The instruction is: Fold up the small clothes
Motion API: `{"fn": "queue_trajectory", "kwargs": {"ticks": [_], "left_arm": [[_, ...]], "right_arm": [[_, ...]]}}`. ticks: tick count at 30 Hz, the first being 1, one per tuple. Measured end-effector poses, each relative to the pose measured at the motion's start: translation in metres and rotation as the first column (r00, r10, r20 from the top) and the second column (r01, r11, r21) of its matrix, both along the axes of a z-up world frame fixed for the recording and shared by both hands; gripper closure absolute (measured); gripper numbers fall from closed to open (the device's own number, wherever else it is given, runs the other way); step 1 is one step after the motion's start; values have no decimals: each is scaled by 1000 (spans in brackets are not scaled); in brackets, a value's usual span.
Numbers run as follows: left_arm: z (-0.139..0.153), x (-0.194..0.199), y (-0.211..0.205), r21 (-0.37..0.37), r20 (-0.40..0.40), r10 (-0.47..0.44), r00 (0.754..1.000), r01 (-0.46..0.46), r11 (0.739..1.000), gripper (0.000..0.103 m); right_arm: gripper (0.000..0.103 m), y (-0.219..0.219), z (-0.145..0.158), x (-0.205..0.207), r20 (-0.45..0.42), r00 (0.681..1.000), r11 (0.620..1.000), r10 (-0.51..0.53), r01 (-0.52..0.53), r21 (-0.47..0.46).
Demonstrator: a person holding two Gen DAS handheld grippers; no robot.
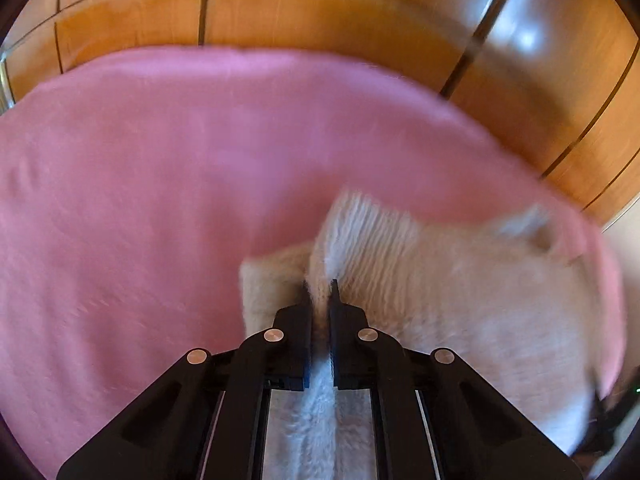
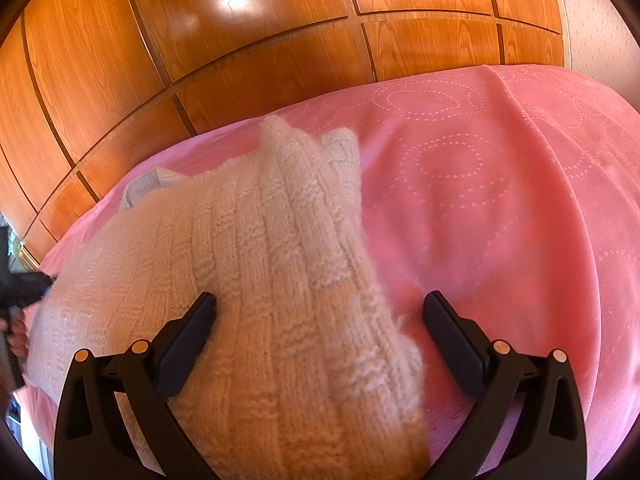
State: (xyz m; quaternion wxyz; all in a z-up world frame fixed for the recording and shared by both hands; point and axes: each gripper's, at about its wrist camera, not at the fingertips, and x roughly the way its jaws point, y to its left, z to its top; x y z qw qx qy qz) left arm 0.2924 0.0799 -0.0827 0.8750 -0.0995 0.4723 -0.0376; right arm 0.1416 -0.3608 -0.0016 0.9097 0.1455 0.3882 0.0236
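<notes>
A cream knitted sweater [image 2: 256, 280] lies on a pink bedspread [image 2: 500, 208], with the wooden panels of a wardrobe [image 2: 200, 48] rising just behind the bed. In the left wrist view the left gripper [image 1: 320, 292] has its 2 black fingers drawn nearly together on a raised ridge of the knit, and the wool is pinched between the pads and runs back down the gap toward the camera. That view is smeared with blur, so the fabric's detail is soft, but the sweater [image 1: 460, 300] spreads to the right of the closed fingers and a ribbed edge stands up just beyond their tips, while the pink bedspread [image 1: 140, 200] fills the left half of the view and the wardrobe [image 1: 320, 20] curves above it. In the right wrist view the right gripper [image 2: 320, 308] has its jaws spread wide and holds nothing; the left finger [image 2: 192, 332] lies against or just over the sweater's ribbed surface, though contact cannot be confirmed, and the right finger [image 2: 452, 336] sits over bare bedspread, apart from the knit. The near end of the sweater bulges up between the 2 fingers and a narrower part extends away toward the wardrobe, ending in a folded cuff. At the far left edge of this view the dark body of the left gripper [image 2: 24, 288] meets the sweater's edge
</notes>
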Motion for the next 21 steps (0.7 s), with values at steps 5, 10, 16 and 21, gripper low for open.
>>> {"fn": "queue_trajectory", "kwargs": {"ticks": [5, 10, 16, 21], "left_arm": [[23, -12, -12, 64, 64, 65, 996, -69, 996, 89], [51, -47, -20, 81, 186, 36, 982, -52, 995, 88], [53, -79, -78, 100, 233, -182, 955, 163, 982, 88], [39, -73, -124, 112, 181, -302, 936, 286, 952, 88]], "right_arm": [[2, -2, 11, 11, -64, 998, 1000, 6, -6, 4], [14, -7, 53, 20, 18, 1000, 999, -9, 10, -40], [39, 32, 67, 72, 12, 991, 978, 130, -127, -168], [73, 52, 36, 126, -146, 982, 936, 119, -160, -313]]}}
